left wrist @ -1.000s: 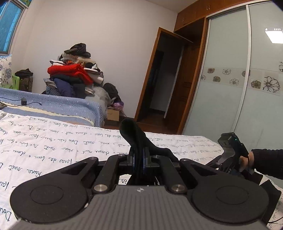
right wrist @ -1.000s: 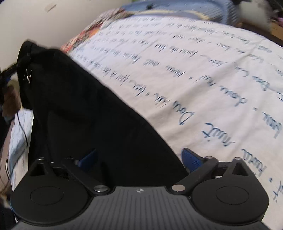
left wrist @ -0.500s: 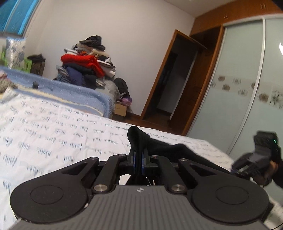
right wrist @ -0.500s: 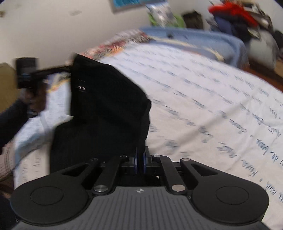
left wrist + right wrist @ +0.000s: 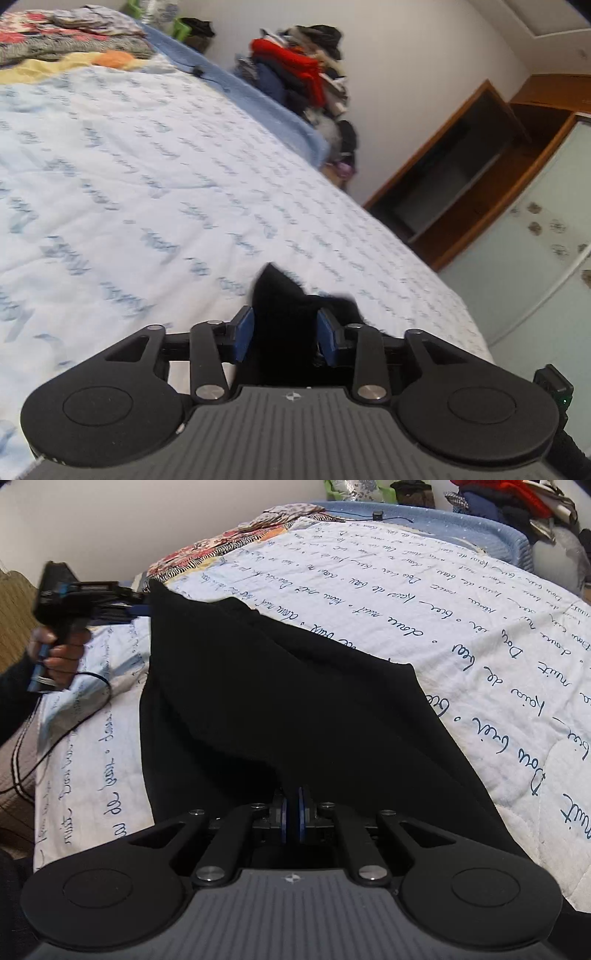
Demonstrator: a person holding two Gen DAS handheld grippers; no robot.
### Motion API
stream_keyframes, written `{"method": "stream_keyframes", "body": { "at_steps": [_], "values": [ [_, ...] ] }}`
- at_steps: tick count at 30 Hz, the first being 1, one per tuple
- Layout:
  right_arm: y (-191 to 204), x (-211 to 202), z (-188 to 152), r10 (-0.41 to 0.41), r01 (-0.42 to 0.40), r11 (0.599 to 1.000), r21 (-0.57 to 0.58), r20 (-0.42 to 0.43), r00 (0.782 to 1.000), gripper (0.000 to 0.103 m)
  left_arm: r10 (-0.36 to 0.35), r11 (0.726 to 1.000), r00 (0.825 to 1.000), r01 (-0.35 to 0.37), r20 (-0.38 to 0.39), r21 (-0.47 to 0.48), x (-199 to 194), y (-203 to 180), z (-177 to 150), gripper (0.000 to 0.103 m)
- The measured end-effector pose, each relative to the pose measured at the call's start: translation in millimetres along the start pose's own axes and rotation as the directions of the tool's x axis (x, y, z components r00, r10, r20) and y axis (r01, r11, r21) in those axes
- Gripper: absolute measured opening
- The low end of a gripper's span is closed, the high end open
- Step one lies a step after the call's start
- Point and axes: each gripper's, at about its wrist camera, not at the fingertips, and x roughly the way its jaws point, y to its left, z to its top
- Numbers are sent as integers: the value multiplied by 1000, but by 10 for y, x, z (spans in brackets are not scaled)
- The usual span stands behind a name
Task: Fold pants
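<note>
Black fabric: pants point(image 5: 258, 701), spread across bed quilt point(image 5: 461, 635), white w/ blue script.
L gripper point(image 5: 285, 334): fingers point(image 5: 243, 332) opening, pants corner between the blue pads, not pressed.
R gripper point(image 5: 291, 814): fingers clenched on near pants edge.
Bkgd: clothes pile point(image 5: 303, 77), wardrobe point(image 5: 535, 229).

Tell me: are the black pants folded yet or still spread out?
Spread out, not neatly folded: the black fabric pants lie long across the white script-printed quilt, one loose flap creased over, each end between tongs.
</note>
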Motion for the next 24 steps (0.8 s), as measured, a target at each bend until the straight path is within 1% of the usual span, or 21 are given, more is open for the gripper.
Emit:
{"method": "stream_keyframes", "body": {
  "at_steps": [1,4,6,7,9,11,12,13,14,17,19,20,22,23,24],
  "values": [
    [-5,17,-25,-5,5,1000,3,2,1000,5,13,1000,1000,-13,-6,-27,-52,22,-3,44],
    [0,-24,-14,-14,14,1000,9,15,1000,5,-13,990,999,8,-30,-139,-123,79,-62,45],
    [-11,-56,-5,-19,18,1000,21,38,999,5,-27,977,999,18,-39,-213,-104,80,-150,45],
    [-14,-63,5,-25,24,999,29,51,998,5,-42,966,998,29,-45,-257,-86,96,-202,45],
    [-43,-106,17,-31,27,998,48,79,996,5,-47,934,998,26,-52,-356,-34,136,-345,45],
    [-36,-130,39,-41,36,998,50,93,995,5,-60,886,996,23,-66,-463,18,195,-475,45],
    [-28,-139,48,-44,39,998,48,96,994,6,-80,863,995,38,-63,-503,35,216,-523,45],
    [-25,-148,56,-43,39,998,46,98,994,6,-91,849,994,49,-54,-527,20,203,-588,45],
    [-23,-155,63,-43,39,998,47,101,994,6,-85,844,995,44,-53,-535,25,195,-599,45],
    [-4,-168,76,-46,41,998,49,113,993,6,-81,845,995,35,-64,-533,61,197,-611,45],
    [-4,-180,74,-45,39,998,53,122,992,6,-40,836,995,-17,-93,-548,116,213,-604,45],
    [-4,-180,73,-45,38,998,56,123,991,6,-39,834,994,-24,-102,-552,129,219,-601,45],
    [-2,-172,70,-45,38,998,57,121,992,6,-29,837,991,-48,-132,-545,151,185,-589,45],
    [-3,-168,66,-45,38,998,58,120,992,6,-28,843,990,-49,-135,-536,174,164,-581,46],
    [-9,-165,65,-43,36,998,60,119,992,6,-28,850,991,-47,-134,-524,179,148,-574,49]
  ]
}}
